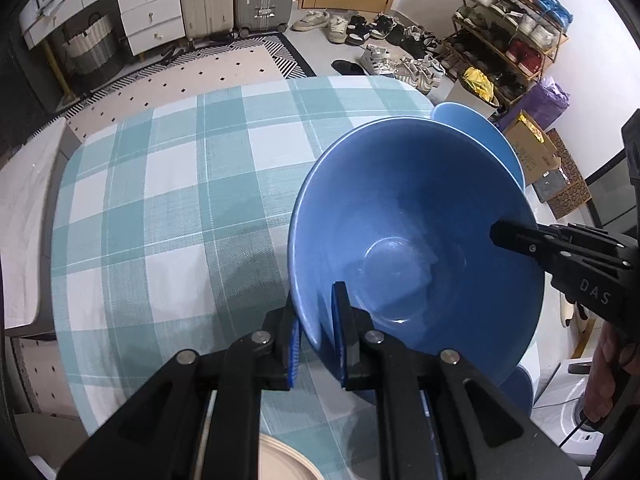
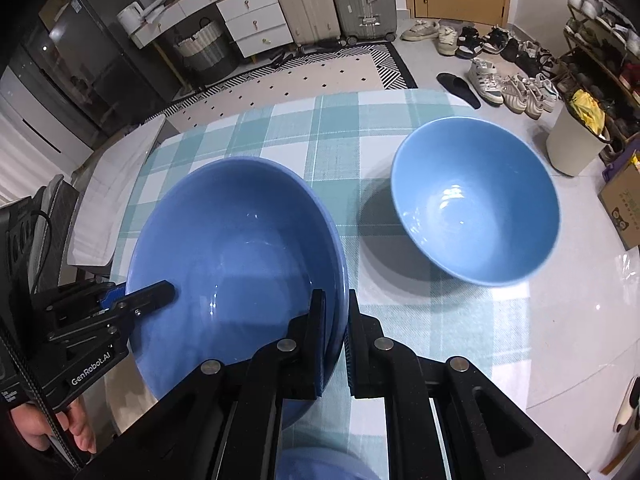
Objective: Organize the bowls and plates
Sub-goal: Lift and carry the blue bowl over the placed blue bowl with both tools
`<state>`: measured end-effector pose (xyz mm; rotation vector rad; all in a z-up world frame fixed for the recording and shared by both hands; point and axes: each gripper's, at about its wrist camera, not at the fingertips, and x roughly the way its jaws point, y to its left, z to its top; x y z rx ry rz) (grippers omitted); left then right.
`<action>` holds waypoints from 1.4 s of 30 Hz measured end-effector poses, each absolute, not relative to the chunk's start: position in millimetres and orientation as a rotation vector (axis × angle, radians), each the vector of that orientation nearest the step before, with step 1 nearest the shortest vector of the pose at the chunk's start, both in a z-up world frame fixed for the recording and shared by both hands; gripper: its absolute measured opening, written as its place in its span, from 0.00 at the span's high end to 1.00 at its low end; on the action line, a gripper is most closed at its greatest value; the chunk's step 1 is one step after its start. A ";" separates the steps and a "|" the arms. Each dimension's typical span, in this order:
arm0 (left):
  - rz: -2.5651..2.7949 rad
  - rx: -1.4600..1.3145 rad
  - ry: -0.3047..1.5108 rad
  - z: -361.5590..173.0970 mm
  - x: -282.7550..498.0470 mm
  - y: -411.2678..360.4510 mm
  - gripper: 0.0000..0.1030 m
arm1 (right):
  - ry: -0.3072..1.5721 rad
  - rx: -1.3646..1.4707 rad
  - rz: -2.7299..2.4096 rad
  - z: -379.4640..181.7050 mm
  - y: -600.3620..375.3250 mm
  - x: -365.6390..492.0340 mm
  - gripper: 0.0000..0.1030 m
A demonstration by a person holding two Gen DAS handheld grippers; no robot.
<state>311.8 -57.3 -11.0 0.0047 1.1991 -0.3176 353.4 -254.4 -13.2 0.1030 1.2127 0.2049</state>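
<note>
Both my claws clenched on big blue bowl (image 2: 236,256) rim: left claw (image 1: 316,332), right claw (image 2: 334,340). Keep bowl level, aim into lighter bowl (image 2: 476,200), lower gently, release together.

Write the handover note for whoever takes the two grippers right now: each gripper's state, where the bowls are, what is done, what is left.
Left gripper: shut on the near-left rim of the large blue bowl.
Right gripper: shut on the same bowl's opposite rim.
The bowl looks lifted and tilted over the checked tablecloth.
Second blue bowl sits on the cloth, apart, to the right.
Done: bowl gripped by both grippers.
Left: probably nest it with the second bowl; nothing is stacked yet.
</note>
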 end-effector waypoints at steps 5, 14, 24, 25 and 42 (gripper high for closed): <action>-0.335 0.002 1.190 1.5 297.3 -64.9 0.89 | 1.193 0.114 0.193 5.0 -264.0 334.4 0.92; -0.371 0.026 1.191 19.4 263.5 -88.0 0.88 | 1.154 0.107 0.163 36.1 -282.6 288.4 0.92; -0.410 0.036 1.190 21.0 222.6 -107.0 0.88 | 1.117 0.122 0.138 45.2 -302.9 232.0 0.92; -0.417 0.026 1.198 18.9 220.4 -107.7 0.88 | 1.117 0.112 0.133 44.5 -303.7 226.0 0.92; -0.458 0.061 1.203 -13.4 161.7 -121.1 0.87 | 1.110 0.114 0.123 17.7 -315.8 160.1 0.92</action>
